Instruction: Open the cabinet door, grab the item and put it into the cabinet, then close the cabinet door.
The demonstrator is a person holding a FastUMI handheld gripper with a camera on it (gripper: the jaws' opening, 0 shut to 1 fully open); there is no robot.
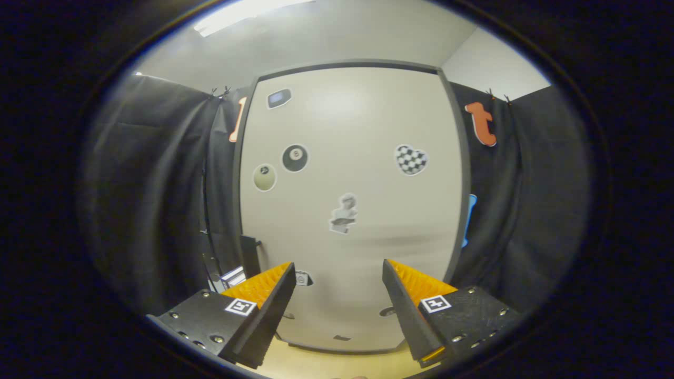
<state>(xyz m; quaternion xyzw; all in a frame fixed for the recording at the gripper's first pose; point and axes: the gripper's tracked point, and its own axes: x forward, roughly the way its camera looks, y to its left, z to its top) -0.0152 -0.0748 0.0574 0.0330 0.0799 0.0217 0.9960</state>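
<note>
Two fingers of my gripper [338, 273] stand spread with nothing between them, squared to the shut, sticker-dotted cabinet door [363, 126] just beyond, whose dark handle [249, 255] sits at its left edge; I cannot pick out the item.

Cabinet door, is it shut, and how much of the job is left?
The pale grey sticker-covered cabinet door sits flush in its dark frame, so it is shut. The gripper hangs open in front of it, its fingers holding nothing, a dark handle just beyond the left finger. A shut door and free fingers fit either an item already stowed inside or one waiting elsewhere; this picture cannot settle which.
</note>
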